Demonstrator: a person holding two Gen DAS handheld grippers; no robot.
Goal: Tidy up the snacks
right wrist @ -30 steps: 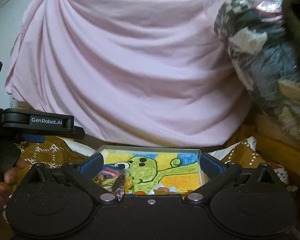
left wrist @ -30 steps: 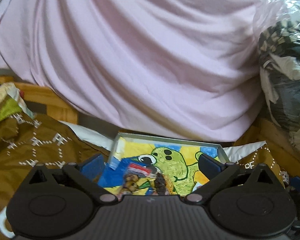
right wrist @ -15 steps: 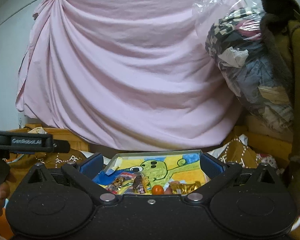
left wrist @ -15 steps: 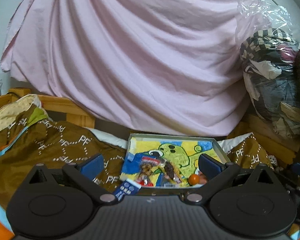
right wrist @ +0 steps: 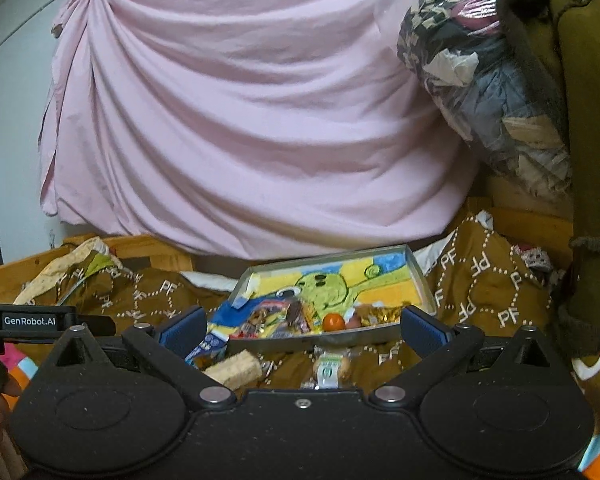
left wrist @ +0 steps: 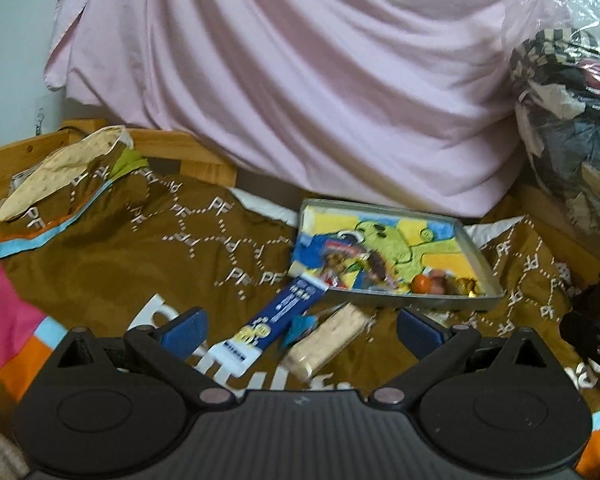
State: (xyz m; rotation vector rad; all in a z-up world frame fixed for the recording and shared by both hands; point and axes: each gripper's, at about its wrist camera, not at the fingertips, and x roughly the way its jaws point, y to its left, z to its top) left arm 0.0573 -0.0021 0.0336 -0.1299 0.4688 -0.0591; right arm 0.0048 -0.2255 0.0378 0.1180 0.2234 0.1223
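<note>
The tray (left wrist: 456, 303) has dull grey metal walls, its floor lined with a soft printed cloth. The snack wrappers (left wrist: 340, 264) inside look like glossy plastic film — so does the blue packet (left wrist: 278, 322) on the bedspread (left wrist: 120, 256), a matt brown woven cloth. The pink sheet (right wrist: 240, 120) is smooth, creased fabric; the bed frame (right wrist: 140, 246) is bare wood. Each gripper — left gripper (left wrist: 300, 330), right gripper (right wrist: 302, 326) — is matt black plastic with ribbed blue pads (right wrist: 422, 328).

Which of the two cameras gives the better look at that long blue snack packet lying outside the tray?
The left wrist view. There the blue packet lies in full length on the brown blanket, one end against the tray, beside a pale bar. The right wrist view shows only a short end of it, the rest hidden behind that gripper's left finger.
</note>
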